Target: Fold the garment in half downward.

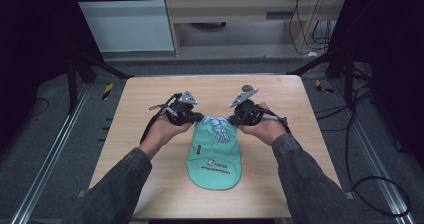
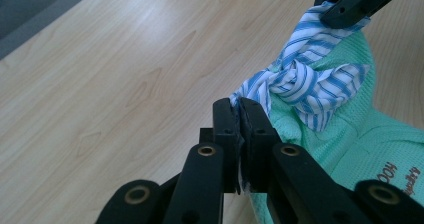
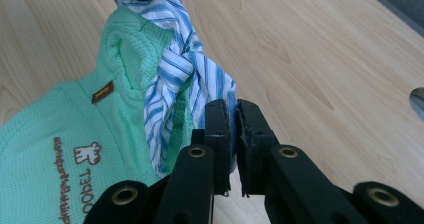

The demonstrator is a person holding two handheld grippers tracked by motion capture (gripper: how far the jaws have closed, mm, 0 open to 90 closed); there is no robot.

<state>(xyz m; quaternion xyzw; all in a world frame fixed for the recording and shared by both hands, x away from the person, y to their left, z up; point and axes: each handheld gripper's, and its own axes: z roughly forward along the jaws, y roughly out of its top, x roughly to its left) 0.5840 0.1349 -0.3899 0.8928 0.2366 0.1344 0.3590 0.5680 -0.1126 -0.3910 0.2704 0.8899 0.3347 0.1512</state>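
On the wooden table (image 1: 150, 149), the left gripper (image 1: 196, 117) has its jaws clamped on one end of a blue-and-white striped tie (image 1: 218, 125), knotted at the far end of a mint green bib (image 1: 214, 159). The right gripper (image 1: 234, 118), jaws closed, pinches the tie's other end.

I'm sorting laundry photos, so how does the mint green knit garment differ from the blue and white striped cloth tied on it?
The mint green knit garment is plain-coloured with printed lettering; the blue and white striped cloth is patterned, without print. The garment lies spread flat on the table, the cloth is bunched into a knot. The garment is far larger. Both are fabric, joined at the garment's far end.
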